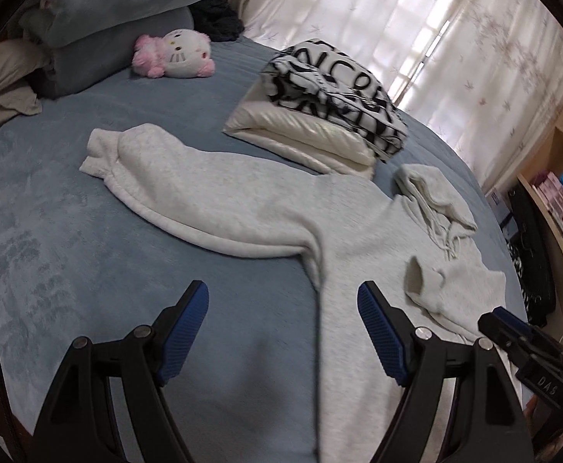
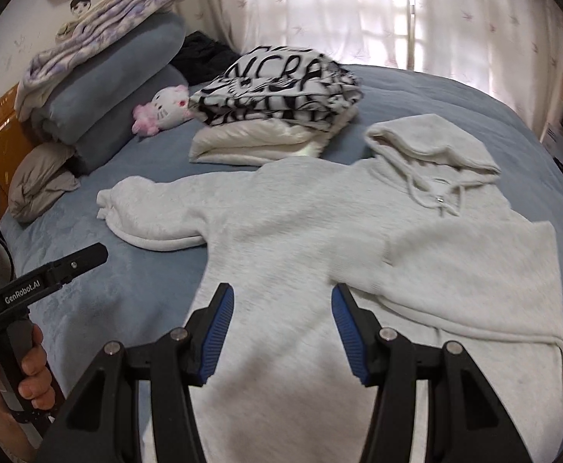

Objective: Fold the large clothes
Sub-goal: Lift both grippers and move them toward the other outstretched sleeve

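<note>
the left gripper (image 1: 283, 328) hangs over the bed (image 1: 69, 231) with its blue-padded fingers (image 1: 187, 328) spread wide, grasping nothing; the gap frames bare blue cover, and the finger at 3 o'clock sits over the hoodie's edge, though contact cannot be told. the right gripper (image 2: 281, 333) has its fingers (image 2: 218, 332) equally wide apart and empty, poised above the lower body of the hoodie (image 2: 320, 250). the light grey hoodie lies flat on the bed, front up. in the right wrist view one sleeve (image 2: 150, 216) reaches out toward 10 o'clock, the other sleeve is folded across the chest at 3 o'clock, and the hood (image 2: 432, 146) with its drawstrings lies at 1 o'clock. beyond the hoodie, at 12 o'clock, a black-and-white lettered garment (image 2: 281, 88) rests folded on a cream one (image 2: 250, 142). farther off toward 10 o'clock sit a pink-and-white plush cat (image 2: 164, 110) and stacked blue pillows (image 2: 115, 88), with pale curtains (image 2: 358, 11) behind.
</note>
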Available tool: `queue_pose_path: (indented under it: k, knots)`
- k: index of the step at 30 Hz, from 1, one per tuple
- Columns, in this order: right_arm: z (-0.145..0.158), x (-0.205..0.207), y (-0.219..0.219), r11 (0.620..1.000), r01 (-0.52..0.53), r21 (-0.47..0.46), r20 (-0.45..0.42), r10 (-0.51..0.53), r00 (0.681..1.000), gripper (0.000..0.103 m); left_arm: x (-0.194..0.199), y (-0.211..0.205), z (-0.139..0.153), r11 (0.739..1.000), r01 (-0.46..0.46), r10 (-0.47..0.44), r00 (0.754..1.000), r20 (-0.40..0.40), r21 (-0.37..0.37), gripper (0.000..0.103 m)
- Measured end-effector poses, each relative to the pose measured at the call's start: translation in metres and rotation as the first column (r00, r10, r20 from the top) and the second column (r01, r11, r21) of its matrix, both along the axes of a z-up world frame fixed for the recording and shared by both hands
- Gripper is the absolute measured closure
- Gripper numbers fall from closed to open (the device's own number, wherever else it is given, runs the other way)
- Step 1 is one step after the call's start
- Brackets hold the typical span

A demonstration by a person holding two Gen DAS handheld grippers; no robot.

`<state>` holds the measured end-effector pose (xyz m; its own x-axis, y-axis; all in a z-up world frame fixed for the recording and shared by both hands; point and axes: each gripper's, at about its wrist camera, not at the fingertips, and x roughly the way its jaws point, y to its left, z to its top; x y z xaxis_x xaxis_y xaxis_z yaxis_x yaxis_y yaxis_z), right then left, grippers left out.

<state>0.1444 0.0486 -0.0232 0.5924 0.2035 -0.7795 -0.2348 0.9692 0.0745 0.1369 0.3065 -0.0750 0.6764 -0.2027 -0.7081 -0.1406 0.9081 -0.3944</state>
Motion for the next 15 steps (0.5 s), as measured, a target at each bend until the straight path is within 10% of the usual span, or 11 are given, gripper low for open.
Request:
queue_pose_path:
  k: [15]
  knots:
    - [-0.045,0.054,0.069,0.998,-0.039,-0.057,-0.056,0.036,0.998,0.05,0.049,0.074,-0.053,0.991,-0.072,0.064,0.995,-0.083,-0.109,0.025]
